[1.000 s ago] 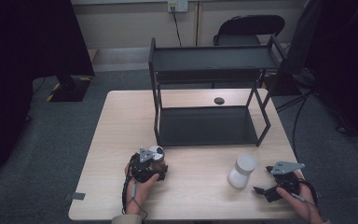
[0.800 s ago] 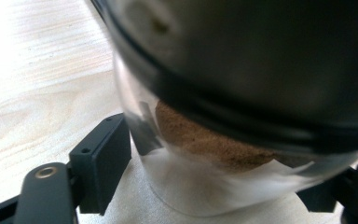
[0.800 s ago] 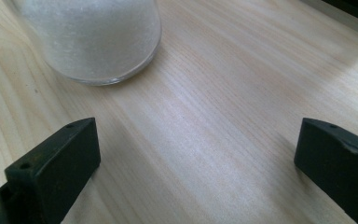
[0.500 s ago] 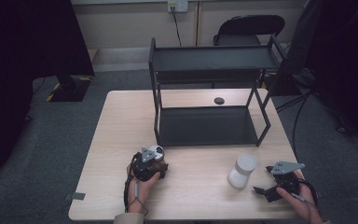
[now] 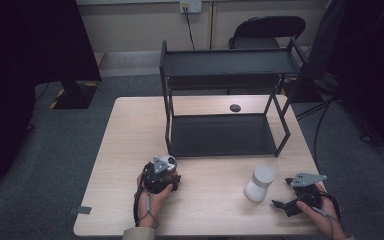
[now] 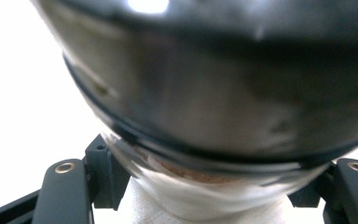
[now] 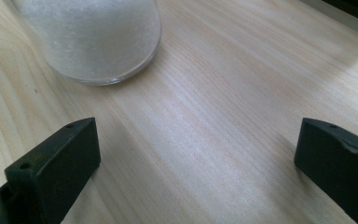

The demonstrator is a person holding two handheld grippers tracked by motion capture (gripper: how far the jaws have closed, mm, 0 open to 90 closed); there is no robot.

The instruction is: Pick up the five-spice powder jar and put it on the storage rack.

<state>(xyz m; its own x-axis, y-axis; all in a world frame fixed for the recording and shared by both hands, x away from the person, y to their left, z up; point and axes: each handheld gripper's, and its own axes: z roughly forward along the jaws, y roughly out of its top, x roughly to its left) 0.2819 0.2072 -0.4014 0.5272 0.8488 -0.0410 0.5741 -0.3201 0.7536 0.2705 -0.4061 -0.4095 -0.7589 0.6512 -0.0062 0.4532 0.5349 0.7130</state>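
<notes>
Left gripper [image 5: 163,172] jaws have just closed, clamping a dark-lidded jar [image 6: 223,93]; right gripper [image 5: 282,205] rests released beside a white jar [image 5: 259,183].

the dark-lidded jar [image 6: 214,93] sits blurred and cropped in the left gripper view; what it holds is unclear. the white jar [image 7: 93,37] is cut off by the top edge in the right gripper view.

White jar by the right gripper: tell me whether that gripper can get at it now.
Probably yes. The right gripper has its jaws open, and bare table lies between them and the white jar, which stands just off to one side.
</notes>
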